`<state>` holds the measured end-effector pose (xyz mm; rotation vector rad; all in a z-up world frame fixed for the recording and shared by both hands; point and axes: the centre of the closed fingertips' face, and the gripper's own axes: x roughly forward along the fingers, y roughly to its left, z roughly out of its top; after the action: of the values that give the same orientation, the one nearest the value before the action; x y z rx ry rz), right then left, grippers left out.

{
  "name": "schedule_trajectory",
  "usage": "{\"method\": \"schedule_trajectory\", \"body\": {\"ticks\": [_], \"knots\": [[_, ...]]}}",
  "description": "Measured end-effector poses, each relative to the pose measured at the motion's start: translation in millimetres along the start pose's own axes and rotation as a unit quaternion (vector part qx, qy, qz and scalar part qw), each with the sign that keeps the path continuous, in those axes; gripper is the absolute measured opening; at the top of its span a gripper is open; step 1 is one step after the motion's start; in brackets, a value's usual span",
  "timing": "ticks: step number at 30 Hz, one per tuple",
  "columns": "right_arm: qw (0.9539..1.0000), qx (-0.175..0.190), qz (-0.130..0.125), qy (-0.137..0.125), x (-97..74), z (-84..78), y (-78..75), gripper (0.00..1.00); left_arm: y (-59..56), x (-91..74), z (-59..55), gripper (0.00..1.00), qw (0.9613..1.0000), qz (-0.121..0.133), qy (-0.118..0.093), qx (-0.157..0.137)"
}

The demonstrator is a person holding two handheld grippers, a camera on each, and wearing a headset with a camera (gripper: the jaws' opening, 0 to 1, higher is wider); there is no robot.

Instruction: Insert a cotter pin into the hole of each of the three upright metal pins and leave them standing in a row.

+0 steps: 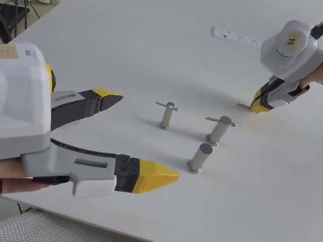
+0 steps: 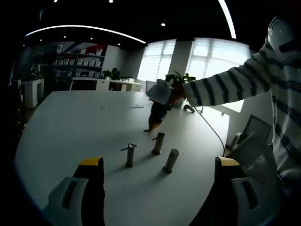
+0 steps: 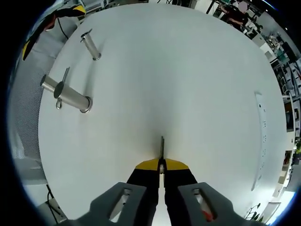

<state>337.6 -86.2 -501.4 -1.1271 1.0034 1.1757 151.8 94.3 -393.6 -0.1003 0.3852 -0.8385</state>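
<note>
Since the counter (image 1: 151, 45) looked smooth and the left hand-held gripper (image 1: 146, 136), wide open at near left, steadied nothing, the right hand-held gripper (image 1: 260, 105), far right, could tip the bare near pin (image 1: 199, 158) if the cotter pin (image 1: 245, 106) clamped in its tips twisted or slipped.

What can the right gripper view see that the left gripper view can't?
Right gripper view: the right gripper up close, shut on a loose cotter pin that pokes forward over the table.

Left gripper view: the left gripper wide open, three pins standing together, a striped sleeve and bright windows.

Both: the white table and upright pins with cotter pins through them.
</note>
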Motion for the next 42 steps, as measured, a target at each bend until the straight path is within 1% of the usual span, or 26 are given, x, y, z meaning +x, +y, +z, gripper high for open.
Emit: {"method": "schedule_trajectory", "body": {"ticks": [3, 4, 5, 6, 8, 9, 12, 13, 14, 15, 16, 18, 19, 21, 24, 25, 26, 28, 31, 33, 35, 36, 38, 39, 40, 42], "knots": [[1.0, -0.002, -0.003, -0.002, -4.2, -0.5, 2.3, 0.0, -0.6, 1.1, 1.8, 0.99, 1.0, 0.005, 0.002, 0.0], [1.0, -0.003, -0.005, -0.003, -6.0, -0.6, 2.6, 0.0, 2.2, 0.7, -0.5, 0.99, 0.9998, 0.012, 0.009, -0.011], [0.9999, 0.0, -0.009, -0.007, -7.7, -2.5, 0.5, 0.0, 2.7, 0.7, -2.0, 0.99, 0.9998, 0.013, 0.013, -0.012], [0.9998, 0.002, -0.013, -0.011, -9.9, -2.8, -0.4, 0.0, 4.4, 0.2, -2.0, 0.99, 0.9998, 0.016, 0.012, -0.007], [0.9992, 0.014, -0.017, -0.032, -17.9, 1.0, 0.5, 0.0, 4.9, -0.2, -1.5, 0.99, 0.9998, 0.018, 0.012, -0.005], [0.9987, 0.016, -0.024, -0.042, -23.4, 2.6, -0.2, 0.0, 4.8, -0.1, -0.7, 0.99, 0.9998, 0.017, 0.01, -0.007], [0.9974, 0.017, -0.04, -0.058, -34.3, 4.3, 0.8, 0.0, 3.4, 2.1, 3.9, 0.99, 0.9997, 0.016, -0.001, -0.016], [0.9957, 0.018, -0.052, -0.075, -40.2, 8.5, 0.9, 0.0, 1.9, 3.6, 5.4, 0.99, 0.9997, 0.015, -0.003, -0.018], [0.9947, 0.02, -0.056, -0.084, -44.4, 10.6, 2.5, 0.0, 2.7, 4.5, 6.4, 0.97, 0.9996, 0.016, -0.004, -0.023], [0.9929, 0.022, -0.066, -0.096, -51.4, 13.4, 3.9, 0.0, 3.3, 5.3, 7.8, 0.94, 0.9994, 0.017, -0.006, -0.028], [0.9921, 0.016, -0.074, -0.1, -55.8, 14.6, 4.9, 0.0, 4.1, 5.6, 8.9, 0.89, 0.9994, 0.018, -0.007, -0.028], [0.9899, 0.01, -0.085, -0.113, -66.5, 18.9, 11.4, 0.0, 6.4, 7.3, 10.9, 0.84, 0.9993, 0.024, -0.008, -0.028], [0.9878, 0.006, -0.095, -0.124, -73.3, 23.2, 14.2, 0.0, 6.6, 8.4, 11.8, 0.84, 0.9994, 0.024, -0.007, -0.025], [0.9856, 0.003, -0.104, -0.133, -81.5, 27.4, 19.3, 0.0, 5.8, 9.6, 14.0, 0.84, 0.9995, 0.02, -0.008, -0.023], [0.9805, -0.002, -0.121, -0.155, -96.4, 35.9, 29.6, 0.0, 0.3, 13.7, 19.5, 0.83, 0.9997, 0.009, -0.01, -0.02], [0.9797, -0.004, -0.124, -0.158, -93.7, 36.1, 20.0, 0.0, -1.2, 15.0, 20.6, 0.82, 0.9997, 0.006, -0.009, -0.02], [0.9777, -0.007, -0.131, -0.164, -97.5, 37.9, 21.5, 0.0, -0.3, 15.8, 21.2, 0.81, 0.9998, 0.002, -0.009, -0.02], [0.975, -0.011, -0.142, -0.17, -105.1, 40.9, 29.9, 0.0, -2.5, 19.6, 24.8, 0.78, 0.9997, -0.007, -0.011, -0.023], [0.9706, -0.012, -0.155, -0.184, -114.7, 45.0, 40.7, 0.0, -7.5, 26.5, 31.9, 0.75, 0.9987, -0.021, -0.019, -0.043], [0.9678, -0.009, -0.156, -0.197, -119.8, 48.2, 48.9, 0.0, -7.0, 30.7, 36.0, 0.74, 0.9986, -0.025, -0.022, -0.041], [0.965, -0.012, -0.164, -0.204, -124.4, 50.0, 55.2, 0.0, -7.3, 35.1, 39.6, 0.72, 0.9984, -0.029, -0.022, -0.043], [0.9646, -0.012, -0.166, -0.205, -125.2, 50.2, 56.3, 0.0, -7.8, 35.9, 40.6, 0.7, 0.9982, -0.031, -0.023, -0.045], [0.9613, -0.011, -0.175, -0.213, -130.1, 52.9, 61.3, 0.0, -7.6, 39.4, 45.9, 0.67, 0.9976, -0.037, -0.029, -0.051], [0.9596, -0.012, -0.178, -0.218, -131.2, 53.2, 60.0, 0.0, -7.2, 41.8, 48.5, 0.65, 0.9972, -0.04, -0.03, -0.055], [0.9577, -0.012, -0.184, -0.221, -133.1, 54.1, 60.4, 0.0, -7.2, 43.9, 49.6, 0.64, 0.9971, -0.041, -0.029, -0.058], [0.9555, -0.014, -0.191, -0.224, -136.7, 55.0, 63.7, 0.0, -8.6, 48.6, 51.5, 0.61, 0.9965, -0.048, -0.026, -0.063]]}}
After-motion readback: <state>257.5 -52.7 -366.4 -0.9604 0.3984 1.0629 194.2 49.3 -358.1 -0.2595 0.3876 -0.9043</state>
